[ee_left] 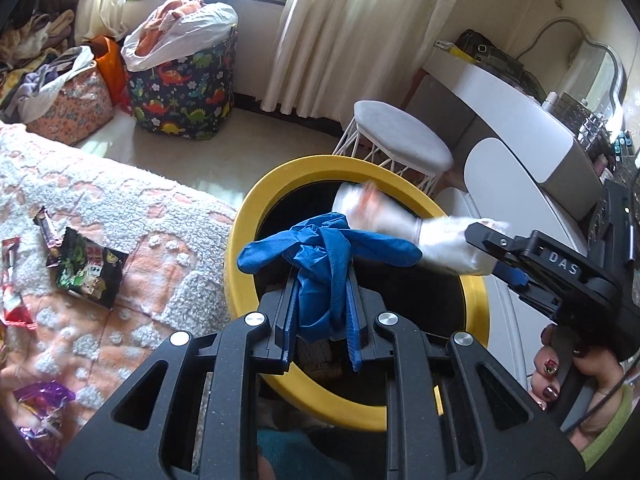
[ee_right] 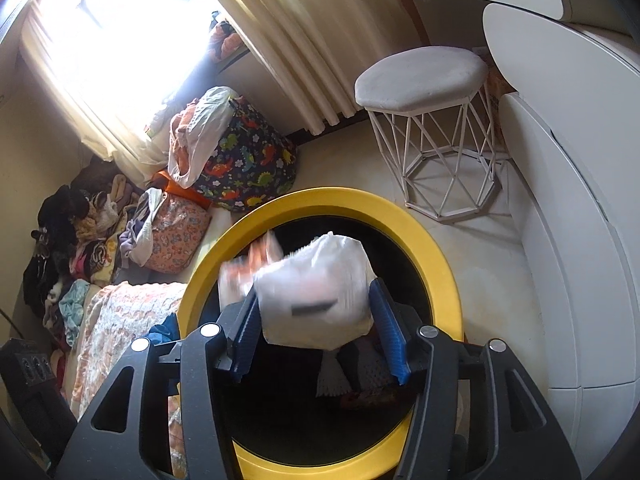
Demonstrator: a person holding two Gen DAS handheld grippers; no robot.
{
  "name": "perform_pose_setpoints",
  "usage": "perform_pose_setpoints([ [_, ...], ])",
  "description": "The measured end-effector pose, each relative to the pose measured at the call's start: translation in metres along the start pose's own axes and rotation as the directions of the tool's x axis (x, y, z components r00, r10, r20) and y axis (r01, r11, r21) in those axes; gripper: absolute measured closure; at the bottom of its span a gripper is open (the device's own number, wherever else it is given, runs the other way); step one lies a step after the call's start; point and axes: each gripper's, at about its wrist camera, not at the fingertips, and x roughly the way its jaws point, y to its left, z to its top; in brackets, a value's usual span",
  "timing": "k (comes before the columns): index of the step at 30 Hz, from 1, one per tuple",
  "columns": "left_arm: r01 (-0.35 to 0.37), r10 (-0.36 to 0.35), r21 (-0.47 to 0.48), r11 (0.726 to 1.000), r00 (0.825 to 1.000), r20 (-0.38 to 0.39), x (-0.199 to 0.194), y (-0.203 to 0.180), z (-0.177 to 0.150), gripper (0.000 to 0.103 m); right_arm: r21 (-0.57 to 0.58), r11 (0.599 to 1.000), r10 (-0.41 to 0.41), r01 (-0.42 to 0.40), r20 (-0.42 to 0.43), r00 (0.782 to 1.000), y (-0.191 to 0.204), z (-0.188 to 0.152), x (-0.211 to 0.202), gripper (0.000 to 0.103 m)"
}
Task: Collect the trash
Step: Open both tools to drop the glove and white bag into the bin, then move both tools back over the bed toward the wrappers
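Note:
A yellow-rimmed bin (ee_left: 244, 216) with a black inside stands by the bed; it also shows in the right wrist view (ee_right: 436, 256). My left gripper (ee_left: 322, 276) is shut on a crumpled blue glove (ee_left: 320, 248) and holds it over the bin's mouth. My right gripper (ee_right: 316, 312) has its jaws spread, with a white wrapper (ee_right: 320, 292) blurred between them above the bin. In the left wrist view that gripper (ee_left: 490, 248) sits at the right with the white wrapper (ee_left: 384, 216) stretched over the bin. Other trash lies inside the bin (ee_right: 360, 380).
Snack wrappers (ee_left: 88, 268) lie on the orange-white bedspread (ee_left: 120, 200) at left. A white wire stool (ee_right: 424, 80) and a white dressing table (ee_left: 520, 120) stand at right. A dinosaur-print basket (ee_left: 184, 84) and piled clothes (ee_right: 80, 232) sit by the curtained window.

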Motion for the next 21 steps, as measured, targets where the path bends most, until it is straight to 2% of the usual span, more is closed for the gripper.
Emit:
perform_pose_setpoints([
  [3,-0.007,0.007,0.005,1.000,1.000,0.012,-0.003,0.000,-0.002,0.072,0.012,1.000,-0.005,0.005,0.008,1.000,-0.002,0.001,0.000,0.044],
  [5,-0.003,0.003,-0.007,1.000,1.000,0.021,-0.007,0.003,-0.002,0.053,0.016,1.000,-0.006,0.006,0.015,1.000,-0.004,0.001,-0.001,0.044],
  [6,0.003,-0.003,-0.013,1.000,1.000,0.030,-0.010,0.003,-0.003,0.049,0.017,1.000,-0.007,0.007,0.017,1.000,-0.004,0.001,-0.001,0.043],
  [8,0.005,-0.004,-0.017,1.000,0.999,0.046,-0.014,0.004,-0.004,0.026,0.012,1.000,-0.010,0.010,0.020,1.000,-0.003,0.002,-0.002,0.039],
  [10,-0.001,0.003,-0.023,1.000,0.998,0.063,-0.019,0.005,-0.004,0.014,0.007,1.000,-0.009,0.009,0.019,1.000,-0.003,0.002,-0.001,0.039],
  [11,-0.008,0.010,-0.028,1.000,0.997,0.072,-0.023,0.006,-0.004,0.011,0.002,1.000,-0.007,0.007,0.018,1.000,-0.002,0.003,-0.001,0.038],
  [21,-0.068,0.075,-0.063,0.996,0.989,0.130,-0.050,0.019,-0.007,0.011,-0.057,0.998,0.008,-0.007,0.020,1.000,0.016,0.000,-0.001,0.035],
])
